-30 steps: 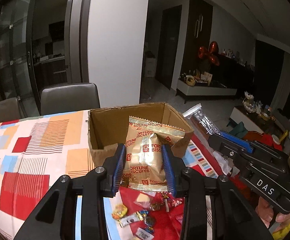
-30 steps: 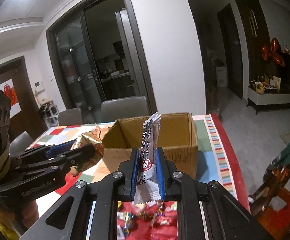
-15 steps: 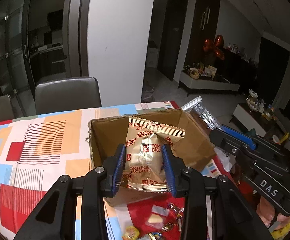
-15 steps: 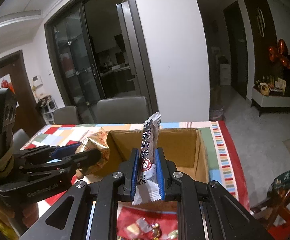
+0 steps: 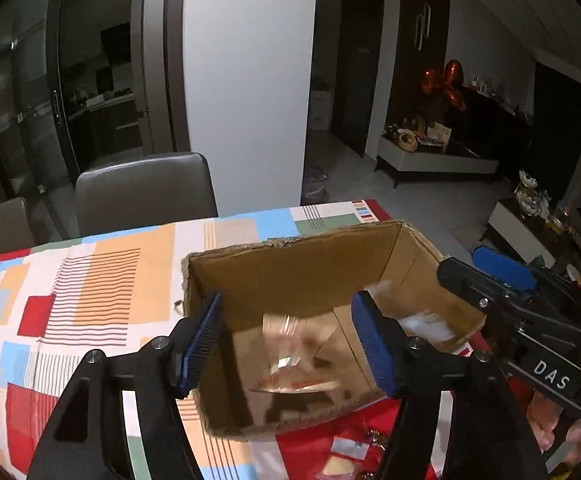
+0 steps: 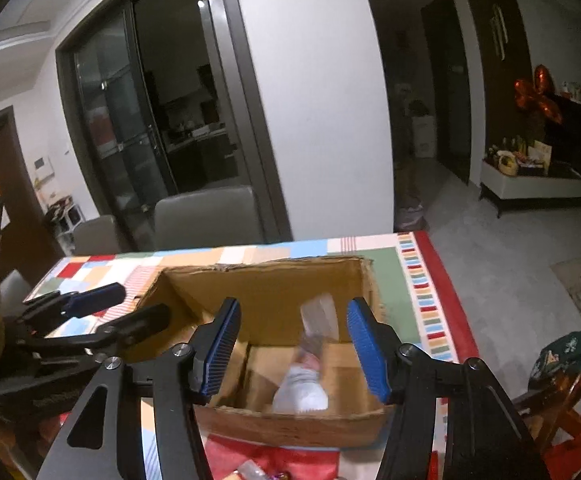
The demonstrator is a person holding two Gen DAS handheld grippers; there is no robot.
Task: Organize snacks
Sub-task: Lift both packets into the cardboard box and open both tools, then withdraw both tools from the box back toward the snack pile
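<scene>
Both tools, left and right, spread above blurred snack packets inside cardboard box

Both tools agape, empty

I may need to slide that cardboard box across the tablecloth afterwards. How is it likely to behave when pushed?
The cardboard box probably slides easily: it looks light, holding only a couple of blurred snack packets. Its open top and ragged rim suggest the walls may flex if pushed high. The tablecloth might bunch ahead of it, so a low push seems safer.
</scene>
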